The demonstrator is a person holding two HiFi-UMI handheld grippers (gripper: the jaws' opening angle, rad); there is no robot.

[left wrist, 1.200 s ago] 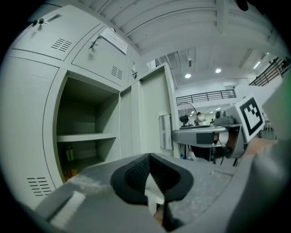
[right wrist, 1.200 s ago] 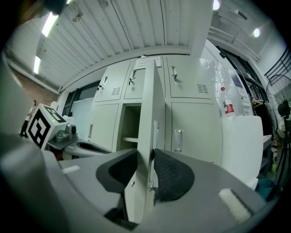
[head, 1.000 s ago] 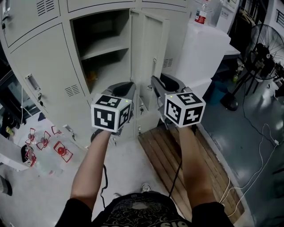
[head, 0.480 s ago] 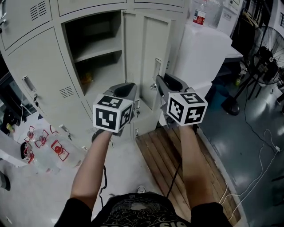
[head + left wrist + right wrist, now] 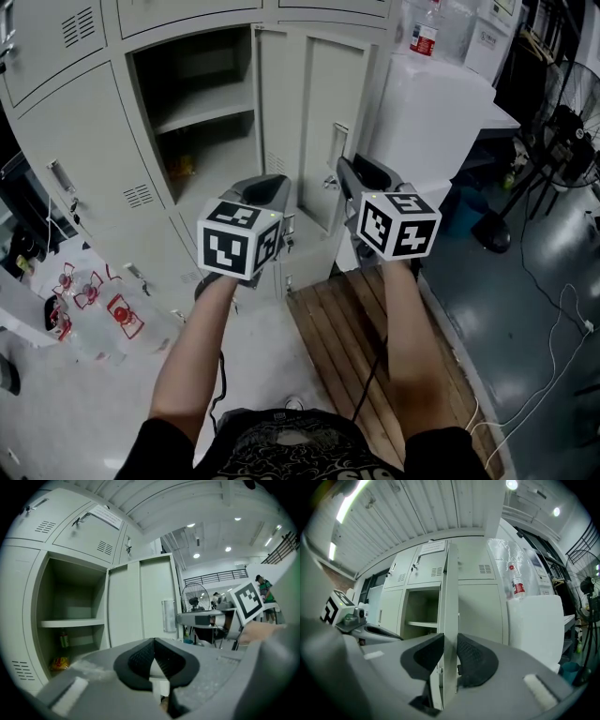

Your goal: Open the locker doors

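Room: workshop with a bank of pale grey lockers (image 5: 84,131) and a wooden pallet (image 5: 347,328) at their foot.
Door: the locker door (image 5: 450,597) stands wide open, right of its compartment.
Right gripper (image 5: 449,654): clamped on the door's free edge.
Left gripper (image 5: 154,660): jaws together, empty.
Handling: probably thin painted steel, light, stiff and slick; best held by the edge.

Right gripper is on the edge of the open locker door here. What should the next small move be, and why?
Likely a short swing of the right gripper toward the right of the head view, carrying the locker door wider. Its jaws are closed on the door's free edge, and the door stands out from the cabinet, not folded back. The left gripper is shut and empty.
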